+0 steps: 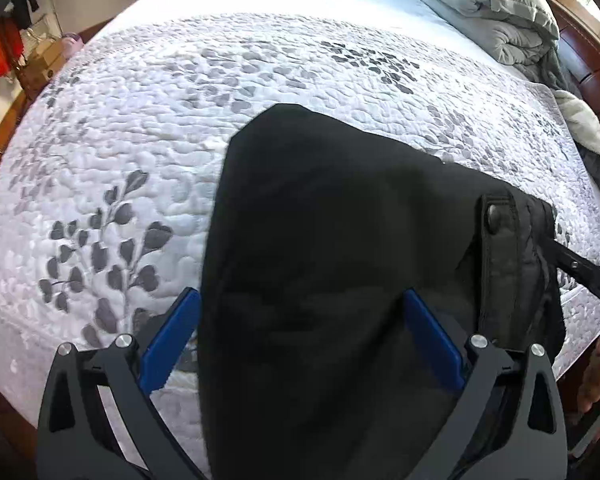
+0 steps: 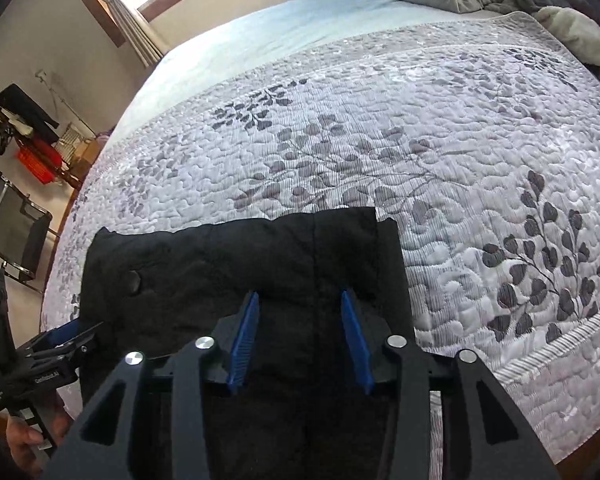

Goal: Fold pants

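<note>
Both claws gape over the black pants on the quilt; seemingly gripping nothing.

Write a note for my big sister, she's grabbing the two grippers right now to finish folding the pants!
Left gripper: open, its fingers either side of the black pants, not pinching.
Right gripper: open too, hovering over the waistband end near the snap button.
The pants lie on the leaf-patterned quilt at the bed's near edge, already doubled into a fairly compact bundle.
Left to do: probably one more fold, then smooth flat. How many layers are under there can't be seen.
</note>
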